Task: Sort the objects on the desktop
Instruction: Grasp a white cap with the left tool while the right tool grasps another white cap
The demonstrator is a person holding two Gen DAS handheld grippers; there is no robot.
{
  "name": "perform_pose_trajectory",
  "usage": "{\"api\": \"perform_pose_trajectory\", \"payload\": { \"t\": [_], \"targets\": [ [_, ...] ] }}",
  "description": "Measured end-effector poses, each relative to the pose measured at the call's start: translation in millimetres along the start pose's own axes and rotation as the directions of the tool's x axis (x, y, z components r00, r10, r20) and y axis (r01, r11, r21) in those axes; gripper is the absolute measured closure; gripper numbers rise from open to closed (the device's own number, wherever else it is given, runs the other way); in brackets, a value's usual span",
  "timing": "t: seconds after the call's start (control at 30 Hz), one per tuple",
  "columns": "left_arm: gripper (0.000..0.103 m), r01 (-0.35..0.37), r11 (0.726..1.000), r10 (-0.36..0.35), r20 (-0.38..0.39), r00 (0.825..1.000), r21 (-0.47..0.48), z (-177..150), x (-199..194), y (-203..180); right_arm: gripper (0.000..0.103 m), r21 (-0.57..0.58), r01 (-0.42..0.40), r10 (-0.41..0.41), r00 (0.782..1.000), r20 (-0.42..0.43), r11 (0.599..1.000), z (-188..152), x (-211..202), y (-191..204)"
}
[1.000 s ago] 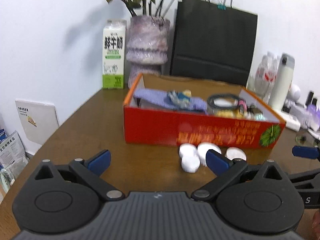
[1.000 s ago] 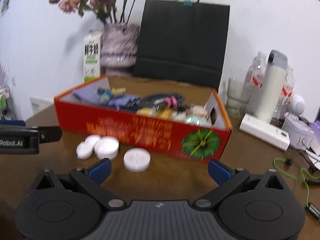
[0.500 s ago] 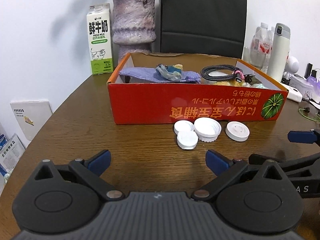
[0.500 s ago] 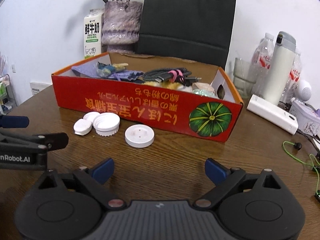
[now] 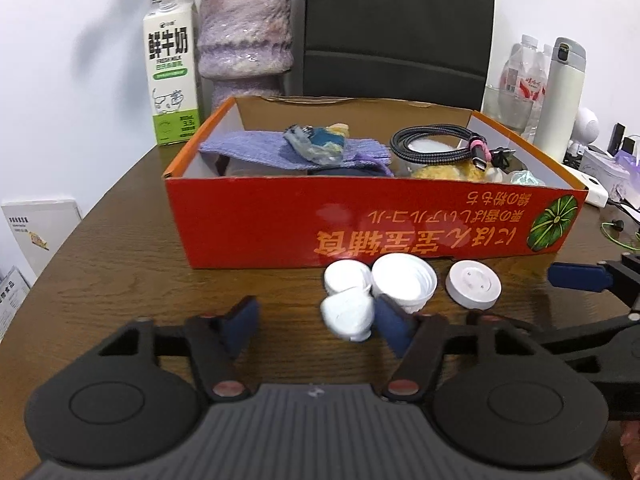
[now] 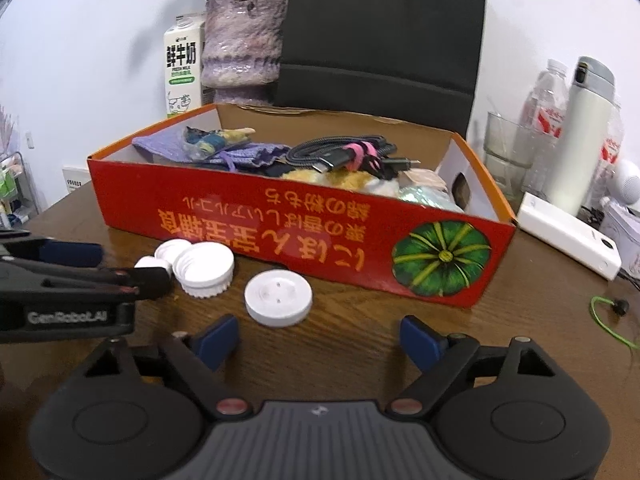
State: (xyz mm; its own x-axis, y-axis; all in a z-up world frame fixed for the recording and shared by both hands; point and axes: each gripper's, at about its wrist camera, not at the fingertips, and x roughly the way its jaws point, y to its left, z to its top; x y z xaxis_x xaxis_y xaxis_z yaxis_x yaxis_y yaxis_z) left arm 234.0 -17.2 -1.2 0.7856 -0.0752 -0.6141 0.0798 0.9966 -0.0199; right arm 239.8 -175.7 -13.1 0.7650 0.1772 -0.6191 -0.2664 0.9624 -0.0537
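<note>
Several white caps lie on the brown table in front of a red cardboard box (image 5: 360,220) (image 6: 280,228). In the left wrist view a small cap (image 5: 347,317) sits just left of my left gripper's right finger, with another small cap (image 5: 346,276) and a large ribbed cap (image 5: 404,282) behind it. A flat white disc (image 5: 473,289) (image 6: 278,298) lies to the right. My left gripper (image 5: 316,326) is open and low over the table, close to the small caps. My right gripper (image 6: 320,338) is open and empty, just short of the disc.
The box holds a purple cloth (image 5: 260,148), a coiled black cable (image 5: 432,146) and other small items. Behind stand a milk carton (image 5: 172,68), a purple vase (image 5: 244,36), a black bag (image 5: 396,28), a white flask (image 5: 560,92), bottles and a glass. A green cable (image 6: 612,324) lies at right.
Both grippers have moved forward and down toward the caps. The left gripper's right finger now sits beside the nearest small cap. Both stay open.
</note>
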Motion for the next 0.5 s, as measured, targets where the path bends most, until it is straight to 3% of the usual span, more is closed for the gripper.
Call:
{"api": "perform_pose_trajectory", "payload": {
  "t": [0.13,0.3,0.37,0.5],
  "targets": [
    [0.059,0.019,1.0,-0.019,-0.003,1.0,-0.009,3.4,3.5,1.5,0.026,-0.023,-0.032,0.032,0.999,0.007,0.999,5.2,4.7,4.6],
    [0.061,0.018,0.999,-0.018,-0.002,1.0,-0.034,4.9,4.4,6.0,0.03,-0.034,-0.063,0.063,0.998,0.008,0.997,10.3,9.3,6.1],
    [0.06,0.012,1.0,-0.012,-0.006,1.0,-0.018,3.2,3.5,5.1,0.045,-0.017,-0.075,0.076,0.997,0.01,0.997,12.7,11.6,4.5],
    [0.06,0.012,0.999,-0.012,-0.002,1.0,0.035,-1.2,-0.1,-5.4,0.051,0.003,-0.099,0.099,0.995,0.008,0.995,13.6,14.6,-1.1]
  ]
}}
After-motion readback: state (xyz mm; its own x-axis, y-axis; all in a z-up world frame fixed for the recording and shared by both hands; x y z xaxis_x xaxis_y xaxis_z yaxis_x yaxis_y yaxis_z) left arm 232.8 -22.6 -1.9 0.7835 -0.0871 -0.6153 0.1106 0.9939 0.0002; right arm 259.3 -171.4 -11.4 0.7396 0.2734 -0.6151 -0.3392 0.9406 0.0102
